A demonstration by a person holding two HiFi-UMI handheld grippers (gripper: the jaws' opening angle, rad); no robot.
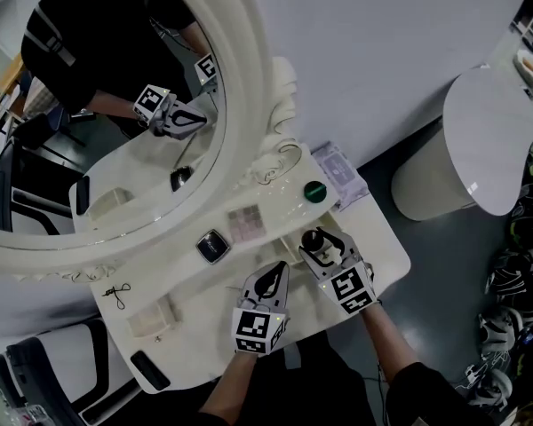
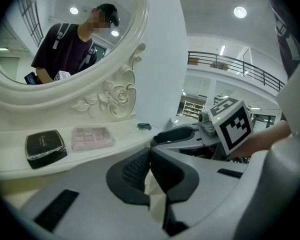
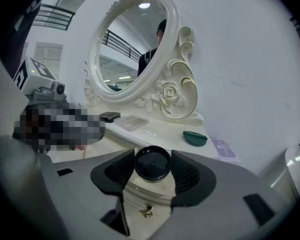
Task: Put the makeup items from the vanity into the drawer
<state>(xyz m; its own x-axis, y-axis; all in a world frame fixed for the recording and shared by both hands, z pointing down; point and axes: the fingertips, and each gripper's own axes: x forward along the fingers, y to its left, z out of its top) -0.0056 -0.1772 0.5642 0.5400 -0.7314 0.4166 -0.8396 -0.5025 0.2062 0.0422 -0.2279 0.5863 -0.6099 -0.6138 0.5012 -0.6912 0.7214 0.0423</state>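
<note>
My right gripper [image 1: 318,242] is shut on a round black jar [image 3: 152,164], held over a small white drawer front with a gold knob [image 3: 146,211]. Just left of it, my left gripper [image 1: 271,279] is shut with nothing in it; its fingertips [image 2: 140,171] meet. On the vanity top [image 1: 275,207] lie a black compact [image 1: 212,246], a pink eyeshadow palette [image 1: 243,224] and a green round item [image 1: 314,191]. From the left gripper view, the compact [image 2: 45,147] and palette [image 2: 92,137] lie ahead to the left.
A large oval mirror [image 1: 115,105] stands behind the items. A lavender packet [image 1: 338,174] lies at the vanity's right end. A small open tray [image 1: 151,318], a black clip [image 1: 117,293] and a black bar [image 1: 149,370] sit on the left. A white round stand [image 1: 480,140] is to the right.
</note>
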